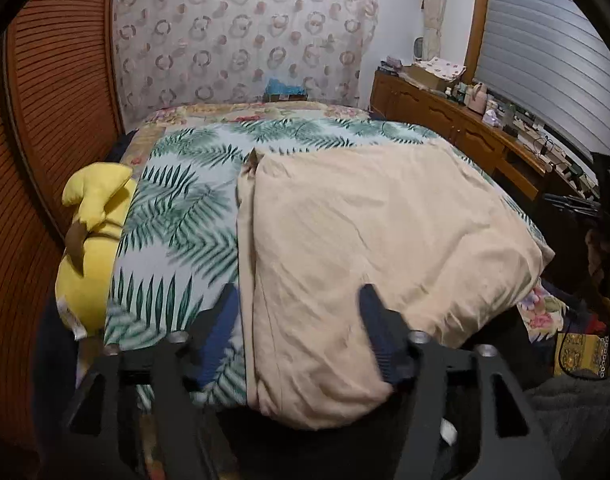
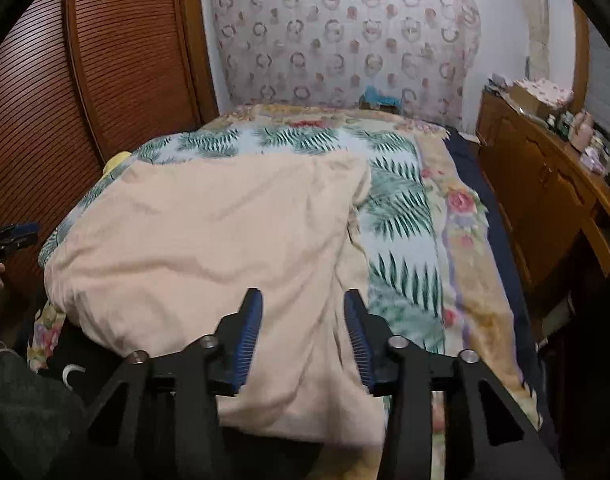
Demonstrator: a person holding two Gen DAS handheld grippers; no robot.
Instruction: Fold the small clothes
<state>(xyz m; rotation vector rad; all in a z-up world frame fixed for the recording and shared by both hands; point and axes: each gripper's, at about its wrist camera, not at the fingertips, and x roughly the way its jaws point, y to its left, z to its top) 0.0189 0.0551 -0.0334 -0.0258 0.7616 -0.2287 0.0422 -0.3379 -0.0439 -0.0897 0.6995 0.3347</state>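
**Peach garment spread on the bed, both claws apart at its near edge**

A peach garment (image 1: pixel 377 240) lies flat across a palm-leaf bedspread (image 1: pixel 177 216) on the bed, filling the centre and lower middle of both views. In the left wrist view its left edge is folded under into a long straight seam running from the middle of the frame down to the bottom.

The left claw (image 1: pixel 301 300) sits at the bottom centre of its view with its fingers spread; the left finger (image 1: pixel 221 320) is over the leafy bedspread and the right finger (image 1: pixel 381 332) over the peach cloth, so the garment's folded edge passes between them. The pads do not press on the cloth. The right claw (image 2: pixel 303 308) is at the bottom centre of its own view, also spread, with peach fabric showing in the gap and neither blue-ribbed pad pinching it.

A yellow plush toy (image 1: pixel 93 248) lies at the left of the left wrist view, tucked beside the bedspread against a brown slatted wardrobe door (image 1: pixel 53 120). A floral blanket (image 2: pixel 461 216) shows beneath the leafy spread at the right of the right wrist view. A wooden dresser (image 2: pixel 545 184), crowded with small items, runs along the right of both views, well apart from the garment. A patterned curtain (image 1: pixel 245 32) hangs at the top centre behind the bed.
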